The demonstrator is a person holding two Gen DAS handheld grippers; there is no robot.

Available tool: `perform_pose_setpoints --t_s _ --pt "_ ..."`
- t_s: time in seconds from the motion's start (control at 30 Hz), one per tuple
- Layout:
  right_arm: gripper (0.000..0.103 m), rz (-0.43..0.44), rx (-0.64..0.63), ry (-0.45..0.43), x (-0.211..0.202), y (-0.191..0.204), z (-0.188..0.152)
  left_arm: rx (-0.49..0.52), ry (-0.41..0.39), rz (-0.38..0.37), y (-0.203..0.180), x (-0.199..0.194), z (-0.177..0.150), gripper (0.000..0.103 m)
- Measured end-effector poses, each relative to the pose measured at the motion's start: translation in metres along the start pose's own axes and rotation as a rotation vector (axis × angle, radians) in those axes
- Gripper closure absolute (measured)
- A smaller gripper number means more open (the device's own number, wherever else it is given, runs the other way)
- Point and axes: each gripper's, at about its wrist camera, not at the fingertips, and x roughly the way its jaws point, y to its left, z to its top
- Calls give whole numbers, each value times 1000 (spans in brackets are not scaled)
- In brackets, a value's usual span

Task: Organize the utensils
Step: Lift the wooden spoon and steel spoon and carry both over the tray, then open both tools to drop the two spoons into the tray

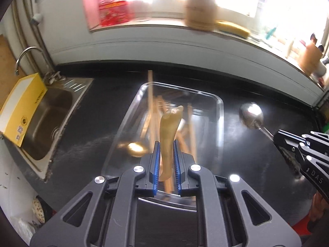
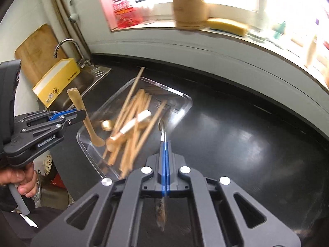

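Two utensils are in the air at once. The left hand-held gripper [image 1: 166, 160] is clamped narrowly on a tan plastic spoon [image 1: 169, 129], gripped around mid-handle, handle end up and bowl hanging down toward the clear tray [image 1: 220, 111]. That spoon looks light and stiff, a little slick, so a hold near the middle seems sensible; nearer the tip it might swing.

Over on the right, the right hand-held gripper [image 2: 165, 156] is fully closed on the thin handle of a metal spoon [image 1: 251, 115], its shiny bowl out front above the black counter [image 2: 246, 133], just beside the tray. Steel is heavier and slippery; a flat handle pinched edge-on could twist, so keeping the pads square across it looks the safer bet.

Down in the tray lies a heap of wooden chopsticks [image 2: 135, 121], with golden spoons and a white-handled piece mixed in. One chopstick leans out over the far rim. These are light and rigid, but they roll.

Further out: a steel sink [image 1: 51, 111] at the left with a yellow box [image 1: 22, 107] perched on its edge, and a wooden canister [image 2: 188, 6] up on the windowsill. Both views are blurred by motion.
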Motion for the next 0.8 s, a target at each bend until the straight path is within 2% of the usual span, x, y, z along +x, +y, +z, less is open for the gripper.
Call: perform_pose_setpoints --t_s 0.3,0.57,0.8 --pt "102 40 -55 1 35 48 43 -34 14 2 48 18 16 91" --pt "102 40 -66 17 60 66 65 -14 37 -39 51 42 30 91" --pt "102 39 -46 42 82 60 71 7 61 -69 45 64 38 91"
